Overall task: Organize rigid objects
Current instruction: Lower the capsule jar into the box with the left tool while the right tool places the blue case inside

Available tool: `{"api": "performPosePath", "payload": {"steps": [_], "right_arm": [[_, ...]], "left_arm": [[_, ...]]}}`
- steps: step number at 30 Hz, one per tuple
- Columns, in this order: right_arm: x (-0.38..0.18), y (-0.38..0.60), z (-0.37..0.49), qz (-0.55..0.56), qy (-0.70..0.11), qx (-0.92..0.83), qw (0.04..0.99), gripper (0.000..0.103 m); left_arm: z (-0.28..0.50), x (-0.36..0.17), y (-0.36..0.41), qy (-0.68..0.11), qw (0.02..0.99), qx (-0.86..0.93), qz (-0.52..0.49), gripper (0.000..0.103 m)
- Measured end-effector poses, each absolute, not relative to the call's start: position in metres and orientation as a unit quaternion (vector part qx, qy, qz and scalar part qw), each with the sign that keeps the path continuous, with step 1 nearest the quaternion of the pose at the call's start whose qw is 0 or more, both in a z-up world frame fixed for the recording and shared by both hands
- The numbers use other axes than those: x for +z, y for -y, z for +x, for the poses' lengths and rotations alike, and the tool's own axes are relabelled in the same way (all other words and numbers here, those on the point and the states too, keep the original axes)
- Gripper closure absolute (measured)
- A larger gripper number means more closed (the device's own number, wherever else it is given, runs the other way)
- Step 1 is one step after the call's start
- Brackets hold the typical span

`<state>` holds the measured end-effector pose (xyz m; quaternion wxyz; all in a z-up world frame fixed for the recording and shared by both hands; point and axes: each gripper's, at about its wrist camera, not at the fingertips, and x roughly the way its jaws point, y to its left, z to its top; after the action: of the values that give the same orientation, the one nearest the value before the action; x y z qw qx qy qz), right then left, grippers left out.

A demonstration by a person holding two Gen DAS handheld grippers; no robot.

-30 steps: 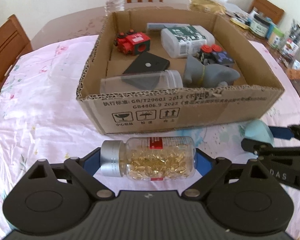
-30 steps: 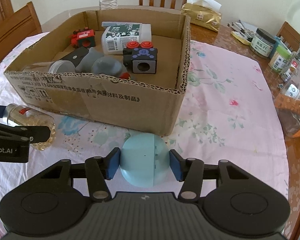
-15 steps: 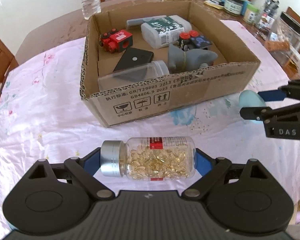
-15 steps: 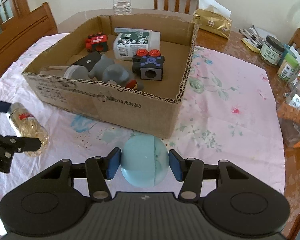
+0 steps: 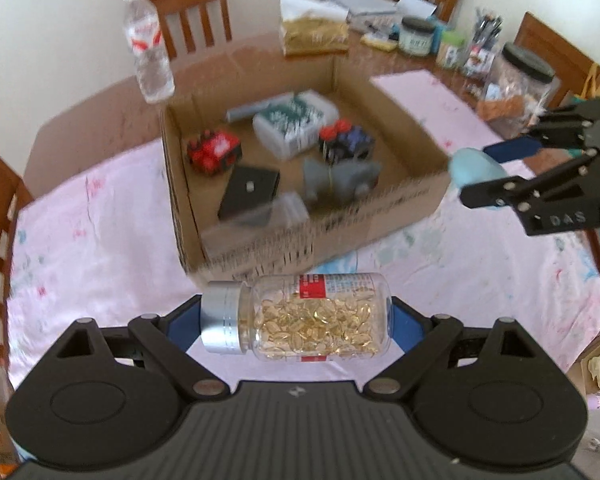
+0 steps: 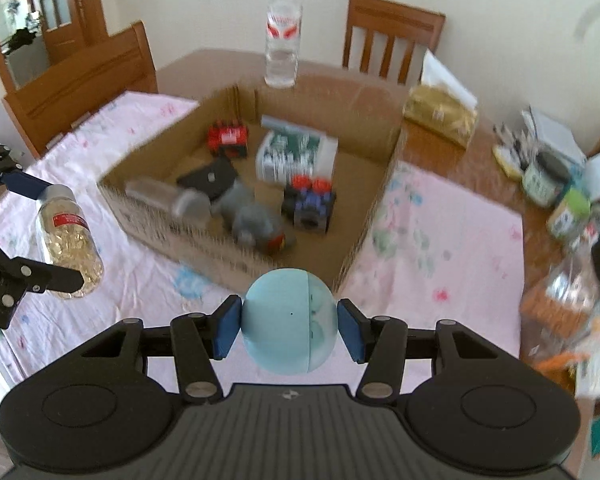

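Note:
My left gripper (image 5: pixel 296 318) is shut on a clear capsule bottle (image 5: pixel 300 318) with a silver cap, held sideways in the air in front of the cardboard box (image 5: pixel 180 184). My right gripper (image 6: pixel 289 325) is shut on a light blue egg-shaped capsule (image 6: pixel 289 320), held above the box's near right corner. The bottle also shows in the right wrist view (image 6: pixel 69 240), and the blue capsule in the left wrist view (image 5: pixel 474 168). The box (image 6: pixel 376 192) holds a red toy block (image 5: pixel 216 152), a blue toy block (image 5: pixel 350 140), a white bottle (image 5: pixel 294 124), a grey toy (image 5: pixel 340 178) and a black plate (image 5: pixel 250 192).
A water bottle (image 5: pixel 148 52) stands behind the box. Jars, a pen cup and a gold packet (image 5: pixel 314 36) crowd the back right of the table. A large jar (image 5: pixel 516 84) stands at the right. Wooden chairs surround the table. A pink floral cloth (image 5: pixel 92 232) covers it.
Both grippers have risen with their loads, so the box now shows from higher up. The right gripper with the blue capsule has moved up and toward the box's right corner.

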<state>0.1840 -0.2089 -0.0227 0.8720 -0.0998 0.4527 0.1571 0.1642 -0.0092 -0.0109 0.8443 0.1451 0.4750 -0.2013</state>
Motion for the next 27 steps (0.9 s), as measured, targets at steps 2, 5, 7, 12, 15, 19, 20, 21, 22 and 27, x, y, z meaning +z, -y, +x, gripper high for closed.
{"api": "performPosePath", "payload": {"steps": [2,5,7,12,15,19,20,21,22,27], "right_arm": [[-0.014,0.208,0.194,-0.101,-0.443,0.161,0.876,0.046],[-0.007,0.205,0.213,-0.107,-0.429,0.167,0.881,0.046],[-0.008,0.202,0.23,-0.108,-0.424,0.17,0.883,0.045],[-0.017,0.198,0.276,-0.111,-0.424,0.171,0.882,0.046],[-0.026,0.196,0.303,-0.114,-0.428,0.166,0.881,0.046],[-0.041,0.196,0.335,-0.116,-0.437,0.157,0.878,0.045],[-0.045,0.196,0.342,-0.116,-0.44,0.154,0.877,0.045],[-0.048,0.197,0.347,-0.115,-0.442,0.151,0.877,0.045],[-0.051,0.198,0.352,-0.114,-0.444,0.149,0.876,0.045],[-0.062,0.201,0.365,-0.111,-0.441,0.136,0.88,0.031]], "left_arm": [[0.168,0.0,0.011,-0.462,0.852,-0.201,0.145,0.01],[0.175,0.015,0.014,-0.443,0.863,-0.202,0.134,0.01],[0.181,0.022,0.018,-0.434,0.87,-0.197,0.13,0.01],[0.191,0.025,0.023,-0.42,0.879,-0.183,0.129,0.01],[0.194,0.021,0.024,-0.424,0.88,-0.177,0.122,0.01],[0.195,0.016,0.022,-0.435,0.878,-0.164,0.113,0.01],[0.195,0.016,0.022,-0.436,0.878,-0.162,0.111,0.01],[0.196,0.015,0.021,-0.437,0.879,-0.158,0.109,0.01],[0.196,0.015,0.02,-0.438,0.879,-0.155,0.107,0.01],[0.2,0.016,0.021,-0.437,0.881,-0.148,0.1,0.01]]}}
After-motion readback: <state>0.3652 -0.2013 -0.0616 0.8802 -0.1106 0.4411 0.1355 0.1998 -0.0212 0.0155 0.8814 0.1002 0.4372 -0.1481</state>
